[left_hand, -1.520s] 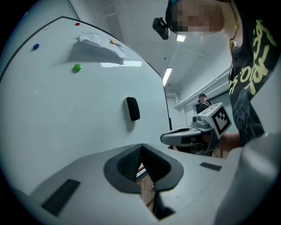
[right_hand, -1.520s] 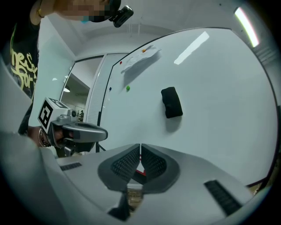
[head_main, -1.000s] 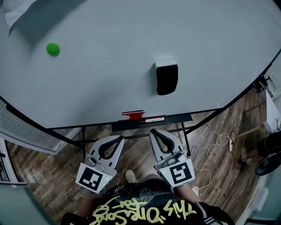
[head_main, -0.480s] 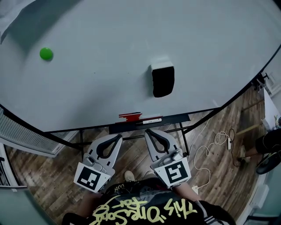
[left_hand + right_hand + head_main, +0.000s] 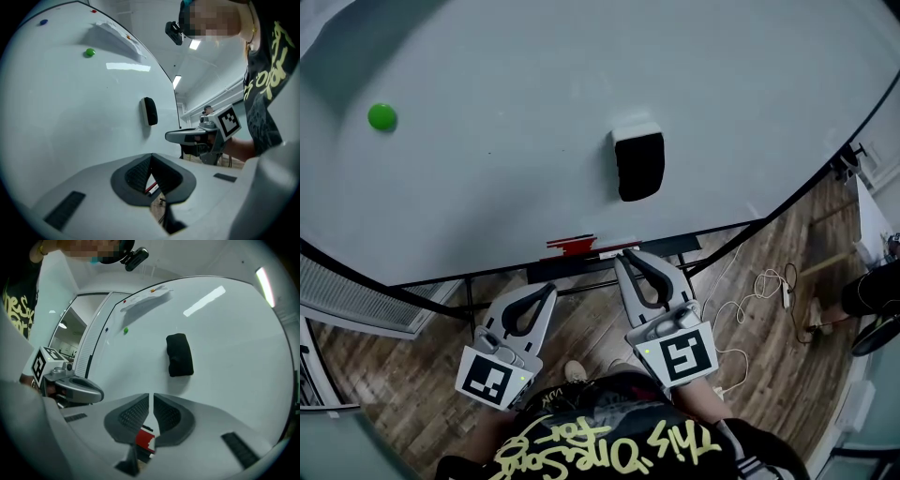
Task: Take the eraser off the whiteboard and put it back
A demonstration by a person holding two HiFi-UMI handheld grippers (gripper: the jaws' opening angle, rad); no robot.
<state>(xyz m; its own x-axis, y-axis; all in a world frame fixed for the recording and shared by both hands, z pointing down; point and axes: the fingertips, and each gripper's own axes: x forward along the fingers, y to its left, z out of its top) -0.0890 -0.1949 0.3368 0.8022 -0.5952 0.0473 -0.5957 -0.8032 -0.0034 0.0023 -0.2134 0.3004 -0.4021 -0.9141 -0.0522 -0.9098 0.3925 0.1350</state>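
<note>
The black eraser clings to the whiteboard, right of the middle; it also shows in the left gripper view and the right gripper view. My right gripper is shut and empty, pointing at the board, its tips at the marker tray below the eraser and apart from it. In its own view the right gripper has its pads almost touching. My left gripper is shut too, holds nothing, and stays lower and to the left, short of the board. Its pads meet at the tip.
A green magnet sits at the board's upper left, and a sheet of paper hangs near the top. The marker tray holds a red item. Below are the stand's legs, a wood floor and a white cable.
My right gripper has risen and moved closer to the board, its tips now at the tray. The left gripper has stayed put. The eraser has not moved on the board.
</note>
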